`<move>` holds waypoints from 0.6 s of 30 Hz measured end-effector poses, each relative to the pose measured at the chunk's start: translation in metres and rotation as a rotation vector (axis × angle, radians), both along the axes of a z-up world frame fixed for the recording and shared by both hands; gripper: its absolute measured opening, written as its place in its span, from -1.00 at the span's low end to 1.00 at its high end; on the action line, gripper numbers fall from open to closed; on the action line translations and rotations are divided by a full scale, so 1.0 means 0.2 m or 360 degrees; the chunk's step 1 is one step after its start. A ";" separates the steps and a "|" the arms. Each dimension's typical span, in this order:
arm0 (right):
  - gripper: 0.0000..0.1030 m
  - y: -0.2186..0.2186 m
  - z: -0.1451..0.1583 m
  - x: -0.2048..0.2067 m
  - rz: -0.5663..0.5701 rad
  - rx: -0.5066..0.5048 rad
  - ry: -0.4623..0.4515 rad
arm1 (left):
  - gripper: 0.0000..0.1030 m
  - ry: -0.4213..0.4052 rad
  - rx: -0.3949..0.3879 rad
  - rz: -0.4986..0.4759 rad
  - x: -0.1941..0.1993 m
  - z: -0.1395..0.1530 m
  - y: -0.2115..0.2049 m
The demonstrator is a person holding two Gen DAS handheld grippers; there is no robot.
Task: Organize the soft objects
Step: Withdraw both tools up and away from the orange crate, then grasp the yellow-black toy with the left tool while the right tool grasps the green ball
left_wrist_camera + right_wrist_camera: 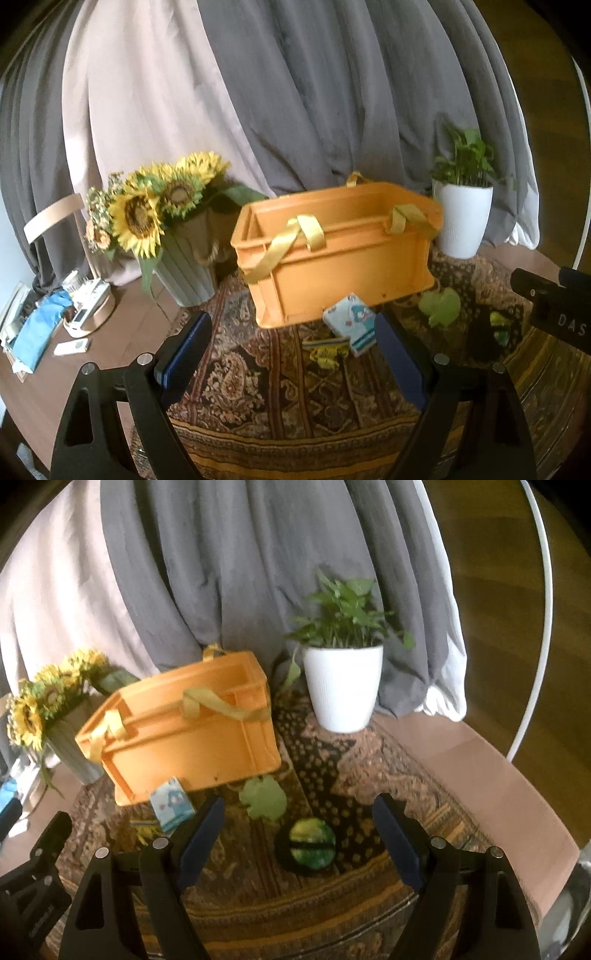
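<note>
On the patterned cloth [258,387], from left to right, lie a yellow scrap [325,352], a small printed pack [352,323], a green leaf-shaped piece [263,797] and a green-and-black ball [310,847], all in front of the orange crate [340,251]. None appears to be inside the crate, so sorting is judged barely begun. The pack's long axis runs obliquely, far end toward the crate. The left gripper [291,354] stands wide and empty. The right gripper [299,842] is likewise wide, framing the ball.
</note>
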State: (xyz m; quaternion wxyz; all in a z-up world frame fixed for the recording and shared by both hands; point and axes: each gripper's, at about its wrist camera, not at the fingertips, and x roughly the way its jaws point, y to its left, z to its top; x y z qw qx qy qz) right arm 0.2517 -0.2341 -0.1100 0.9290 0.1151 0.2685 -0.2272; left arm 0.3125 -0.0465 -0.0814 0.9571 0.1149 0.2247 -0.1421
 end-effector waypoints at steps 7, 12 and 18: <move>0.61 0.00 -0.12 0.03 -0.0037 0.0023 0.0086 | 0.76 0.0074 0.0032 -0.0026 0.04 -0.12 -0.01; 0.61 0.00 -0.19 0.07 -0.0051 0.0045 0.0155 | 0.76 0.0134 0.0038 -0.0025 0.10 -0.19 -0.02; 0.61 -0.02 -0.29 0.15 -0.0076 0.0095 0.0251 | 0.76 0.0195 0.0071 -0.0018 0.18 -0.29 -0.04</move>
